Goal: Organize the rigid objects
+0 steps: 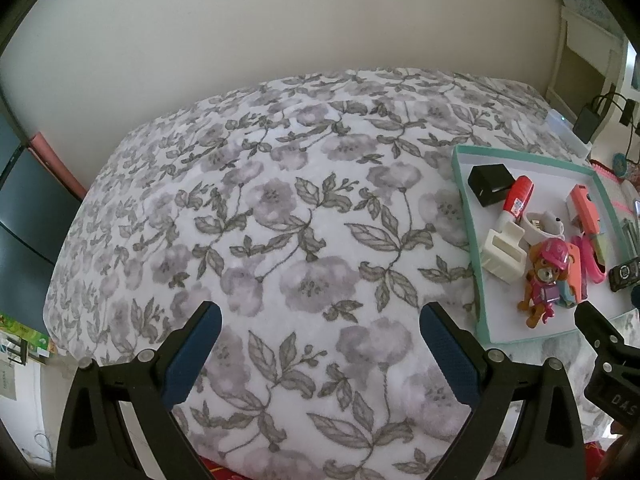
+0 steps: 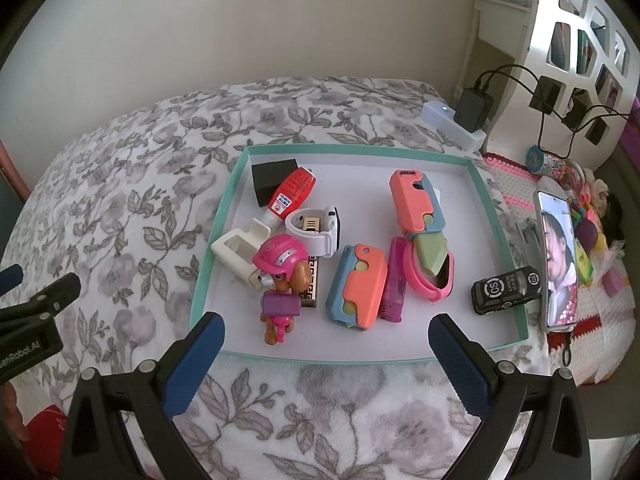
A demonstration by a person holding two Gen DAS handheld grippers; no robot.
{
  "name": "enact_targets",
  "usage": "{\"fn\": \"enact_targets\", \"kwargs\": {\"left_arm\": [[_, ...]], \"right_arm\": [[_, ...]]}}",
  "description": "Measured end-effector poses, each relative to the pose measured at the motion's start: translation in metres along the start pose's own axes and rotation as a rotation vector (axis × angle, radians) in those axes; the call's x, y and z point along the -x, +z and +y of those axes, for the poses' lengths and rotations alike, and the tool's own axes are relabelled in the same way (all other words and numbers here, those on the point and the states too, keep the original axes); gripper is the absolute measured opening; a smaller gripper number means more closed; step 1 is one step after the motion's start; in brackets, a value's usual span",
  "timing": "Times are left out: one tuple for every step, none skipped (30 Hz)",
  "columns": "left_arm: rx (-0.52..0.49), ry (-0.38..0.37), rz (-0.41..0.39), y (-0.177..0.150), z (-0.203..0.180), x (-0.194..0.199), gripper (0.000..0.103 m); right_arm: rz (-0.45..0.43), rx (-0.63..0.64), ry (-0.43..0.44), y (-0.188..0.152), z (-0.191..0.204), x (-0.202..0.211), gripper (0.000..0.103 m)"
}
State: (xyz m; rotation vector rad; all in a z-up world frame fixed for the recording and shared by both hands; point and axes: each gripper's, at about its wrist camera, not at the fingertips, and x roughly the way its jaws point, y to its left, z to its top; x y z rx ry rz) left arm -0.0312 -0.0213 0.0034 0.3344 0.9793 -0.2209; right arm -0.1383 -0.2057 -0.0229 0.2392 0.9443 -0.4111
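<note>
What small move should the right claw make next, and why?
Probably ease the right claw forward and down onto the pup figure. Its jaws are open and empty just short of the tray, and the figure lies nearest, at the tray's front edge.

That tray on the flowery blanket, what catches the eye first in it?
Most striking is the toy pup with a pink helmet, standing near the front left of the teal-rimmed tray. Right of it lie two coral-and-blue toy gadgets and a black toy car near the right rim. Both tools, left tool and right tool, are open and hold nothing.
</note>
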Motion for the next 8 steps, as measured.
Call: {"fn": "enact_targets", "kwargs": {"left_arm": [[0.000,0.002,-0.006,0.0000,0.0001,0.0011,0.099],[0.001,0.006,-0.011,-0.0002,0.0003,0.0020,0.099],[0.003,0.007,-0.019,-0.0006,0.0006,0.0033,0.099],[0.004,0.006,-0.026,-0.0008,0.0008,0.0044,0.099],[0.006,0.005,-0.028,-0.0007,0.0011,0.0049,0.098],[0.007,0.003,-0.031,-0.0004,0.0014,0.0053,0.098],[0.009,0.001,-0.032,0.0000,0.0017,0.0054,0.098],[0.013,-0.001,-0.032,0.0006,0.0019,0.0055,0.098]], "right_arm": [[0.000,0.001,0.000,0.0001,-0.0001,0.0000,0.103],[0.000,0.001,0.001,0.0003,-0.0001,0.0001,0.103],[0.000,0.002,0.001,0.0000,-0.0003,-0.0004,0.103],[0.000,0.002,0.001,-0.0002,-0.0003,-0.0004,0.103],[0.000,0.002,0.001,-0.0003,-0.0004,-0.0004,0.103],[0.000,0.002,0.001,-0.0001,-0.0002,-0.0005,0.103],[0.001,0.002,0.001,-0.0001,-0.0002,-0.0005,0.103],[0.001,0.002,0.001,-0.0003,-0.0003,-0.0005,0.103]]}}
